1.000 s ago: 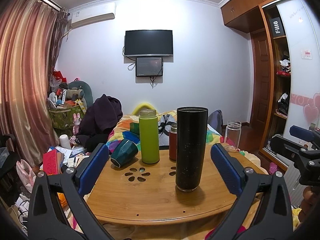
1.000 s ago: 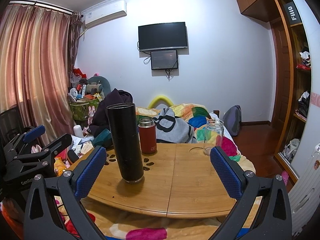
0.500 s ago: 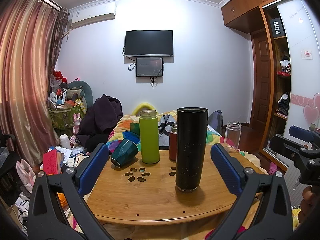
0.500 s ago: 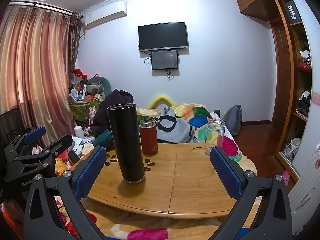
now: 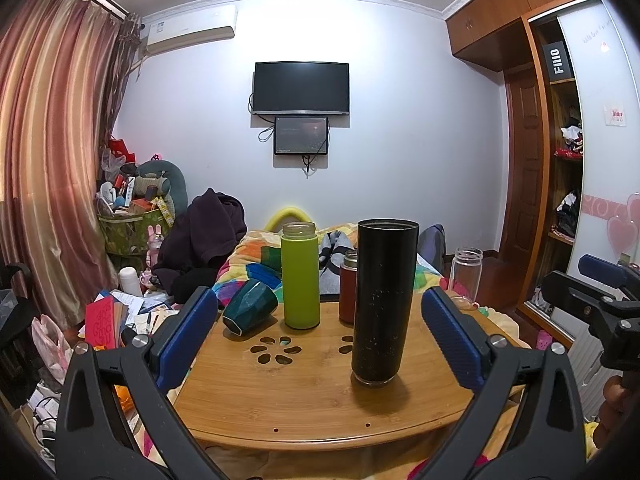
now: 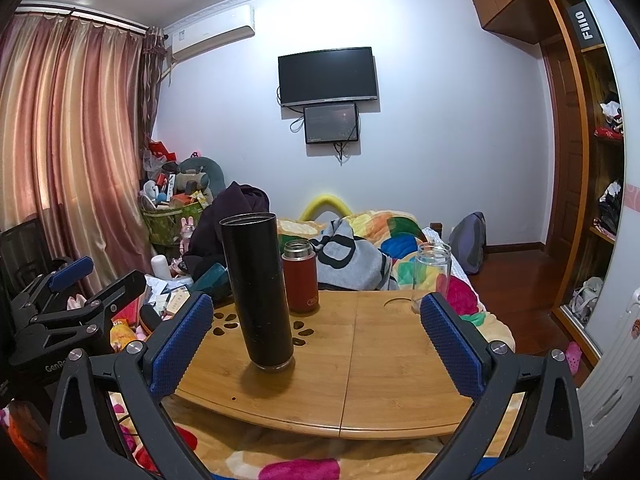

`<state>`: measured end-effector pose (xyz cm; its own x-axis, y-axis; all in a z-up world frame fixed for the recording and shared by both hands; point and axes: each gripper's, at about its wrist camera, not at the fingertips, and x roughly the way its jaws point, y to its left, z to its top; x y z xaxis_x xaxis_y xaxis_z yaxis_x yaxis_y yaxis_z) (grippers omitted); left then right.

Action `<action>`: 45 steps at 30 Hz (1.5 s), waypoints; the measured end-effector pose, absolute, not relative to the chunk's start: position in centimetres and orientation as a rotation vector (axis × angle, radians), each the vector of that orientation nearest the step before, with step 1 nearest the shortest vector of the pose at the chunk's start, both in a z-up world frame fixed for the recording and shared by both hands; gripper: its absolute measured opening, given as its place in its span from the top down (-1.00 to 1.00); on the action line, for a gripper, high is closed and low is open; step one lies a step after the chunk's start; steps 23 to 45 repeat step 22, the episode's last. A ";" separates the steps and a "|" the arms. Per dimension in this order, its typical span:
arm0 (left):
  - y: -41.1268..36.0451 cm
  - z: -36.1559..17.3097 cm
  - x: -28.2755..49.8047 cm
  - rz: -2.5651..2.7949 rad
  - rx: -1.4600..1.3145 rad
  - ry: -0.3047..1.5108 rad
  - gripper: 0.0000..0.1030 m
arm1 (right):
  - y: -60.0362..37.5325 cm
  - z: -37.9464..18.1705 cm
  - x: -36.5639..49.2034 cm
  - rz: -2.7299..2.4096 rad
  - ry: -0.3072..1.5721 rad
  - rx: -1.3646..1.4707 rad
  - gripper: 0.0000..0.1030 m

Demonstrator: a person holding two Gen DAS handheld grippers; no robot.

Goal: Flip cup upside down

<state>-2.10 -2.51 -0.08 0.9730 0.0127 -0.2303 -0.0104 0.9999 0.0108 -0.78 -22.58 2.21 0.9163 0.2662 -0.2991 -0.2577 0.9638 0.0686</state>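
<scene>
A tall black cup stands upright, mouth up, on the round wooden table; it also shows in the right wrist view. My left gripper is open and empty, in front of the table, with the black cup between its blue pads but farther away. My right gripper is open and empty, with the cup to its left of centre. A dark green cup lies on its side at the table's far left.
A lime green bottle, a red flask and a clear glass jar stand on the table. A bed with a colourful blanket lies behind. Clutter fills the floor at left. A wardrobe stands at right.
</scene>
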 end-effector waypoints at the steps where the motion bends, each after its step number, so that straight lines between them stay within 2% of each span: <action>1: -2.5 -0.1 -2.1 0.010 0.010 0.234 -1.00 | -22.6 2.2 -0.8 0.270 0.312 0.028 -1.00; 45: -4.1 -0.2 -1.8 -0.024 -0.009 0.242 -1.00 | -22.7 2.4 -0.7 0.271 0.321 0.034 -1.00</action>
